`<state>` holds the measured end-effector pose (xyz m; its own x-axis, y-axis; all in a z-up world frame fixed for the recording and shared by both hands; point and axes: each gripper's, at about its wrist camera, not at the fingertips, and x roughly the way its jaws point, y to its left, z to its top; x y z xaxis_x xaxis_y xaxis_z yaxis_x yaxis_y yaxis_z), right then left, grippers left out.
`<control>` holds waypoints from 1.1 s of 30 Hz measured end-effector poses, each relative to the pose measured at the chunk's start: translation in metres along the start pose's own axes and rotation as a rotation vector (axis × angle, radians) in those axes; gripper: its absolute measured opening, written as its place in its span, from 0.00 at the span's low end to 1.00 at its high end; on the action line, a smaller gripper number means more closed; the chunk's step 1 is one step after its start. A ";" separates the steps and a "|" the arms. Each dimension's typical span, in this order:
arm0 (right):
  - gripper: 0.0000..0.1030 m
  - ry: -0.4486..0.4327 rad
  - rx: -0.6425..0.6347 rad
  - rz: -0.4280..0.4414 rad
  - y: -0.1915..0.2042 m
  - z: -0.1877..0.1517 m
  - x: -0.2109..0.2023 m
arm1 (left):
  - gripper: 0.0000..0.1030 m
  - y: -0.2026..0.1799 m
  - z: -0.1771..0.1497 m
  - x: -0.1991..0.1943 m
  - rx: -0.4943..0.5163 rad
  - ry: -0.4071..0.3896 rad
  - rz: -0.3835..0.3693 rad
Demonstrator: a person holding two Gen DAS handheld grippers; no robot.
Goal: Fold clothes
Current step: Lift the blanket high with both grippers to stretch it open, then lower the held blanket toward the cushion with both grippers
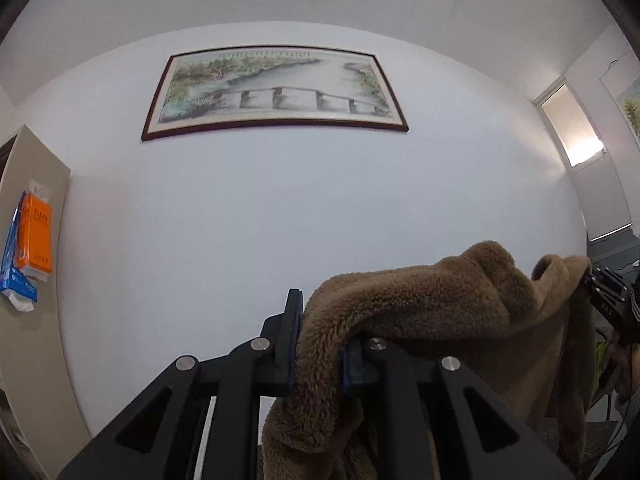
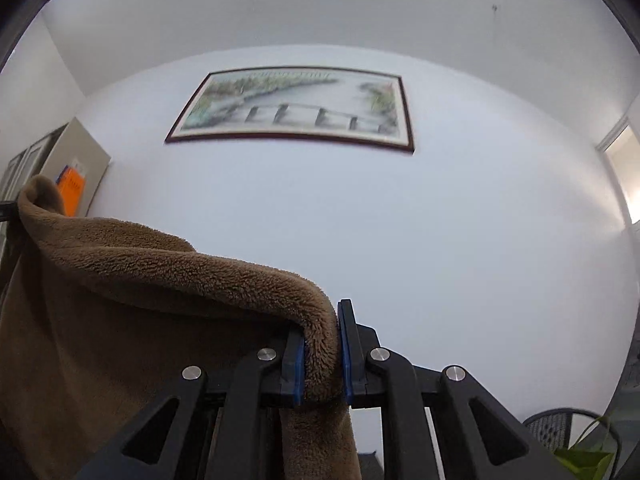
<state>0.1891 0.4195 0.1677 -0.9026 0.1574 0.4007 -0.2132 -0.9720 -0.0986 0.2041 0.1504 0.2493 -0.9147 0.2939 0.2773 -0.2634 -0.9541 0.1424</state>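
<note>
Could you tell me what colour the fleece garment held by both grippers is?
Plain brown, no pattern; the fleece shows best in the right wrist view.

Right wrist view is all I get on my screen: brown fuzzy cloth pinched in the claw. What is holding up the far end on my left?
Observer: The left gripper has that end of the brown fleece garment clamped between its blue pads.
Visitor: Does its camera show my claw too?
Observer: Yes, the right gripper appears at its right edge, shut on the cloth's other corner.
Visitor: Anything else over there I miss?
Observer: Blue tissue packs sit beside the orange pack on the cabinet; your view shows only the orange.
</note>
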 end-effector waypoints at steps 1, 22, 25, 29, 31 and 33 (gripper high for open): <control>0.14 -0.037 -0.007 -0.021 -0.001 0.018 -0.012 | 0.19 -0.005 0.009 -0.009 0.013 -0.030 0.001; 0.15 -0.234 -0.302 -0.186 0.028 0.151 -0.094 | 0.31 0.015 0.057 -0.028 0.130 -0.112 0.084; 0.15 -0.109 -0.333 -0.167 0.036 0.110 -0.065 | 0.37 0.001 0.027 0.013 0.162 0.002 0.116; 0.15 0.052 -0.367 -0.162 0.045 0.040 -0.005 | 0.38 0.001 -0.022 0.080 0.173 0.173 0.118; 0.15 0.132 -0.382 -0.159 0.048 -0.004 0.037 | 0.40 0.011 -0.050 0.113 0.219 0.245 0.143; 0.15 0.215 -0.411 -0.154 0.052 -0.049 0.067 | 0.44 0.028 -0.077 0.143 0.237 0.307 0.170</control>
<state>0.0990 0.3878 0.1452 -0.8967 0.3683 0.2455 -0.4409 -0.7922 -0.4218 0.0419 0.1614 0.2194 -0.9973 0.0687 0.0249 -0.0559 -0.9373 0.3439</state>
